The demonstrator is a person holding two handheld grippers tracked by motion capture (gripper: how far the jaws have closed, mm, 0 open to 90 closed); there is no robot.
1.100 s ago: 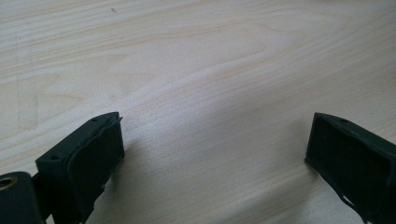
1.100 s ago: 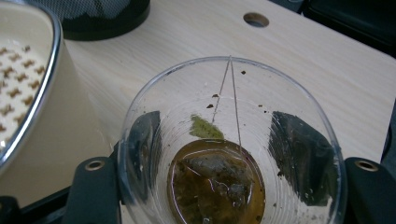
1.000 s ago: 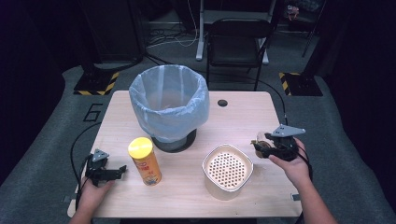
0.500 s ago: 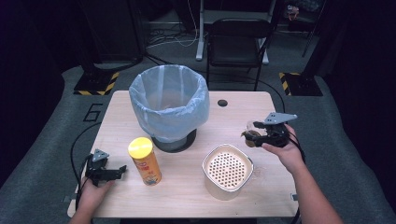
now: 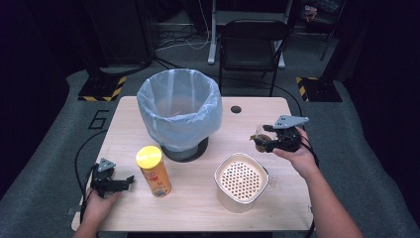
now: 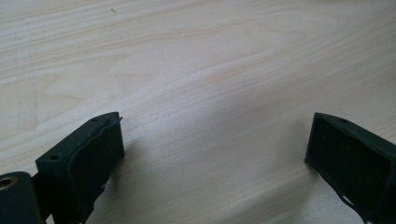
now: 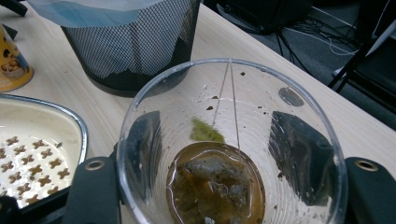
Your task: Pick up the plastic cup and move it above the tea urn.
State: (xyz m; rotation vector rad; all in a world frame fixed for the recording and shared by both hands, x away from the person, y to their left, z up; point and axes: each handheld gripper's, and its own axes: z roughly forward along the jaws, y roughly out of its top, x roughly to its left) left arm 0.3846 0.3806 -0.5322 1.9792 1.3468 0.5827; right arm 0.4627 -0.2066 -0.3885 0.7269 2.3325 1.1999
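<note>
Two tools are in your hands: the right tool [image 5: 267, 140] pinches a clear cup [image 7: 231, 144] with a wet tea bag [image 7: 212, 184] and brown liquid at its bottom, held above the tabletop [image 5: 257, 111] just beyond the strainer box [image 5: 241, 178] and right of the bin [image 5: 179, 111]. Your left tool [image 5: 121, 182] rests on the tabletop near the yellow-lidded can [image 5: 153, 170], jaws spread with nothing between them.

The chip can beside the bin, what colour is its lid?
The lid of the chip can is yellow, seen best in the high view.
</note>
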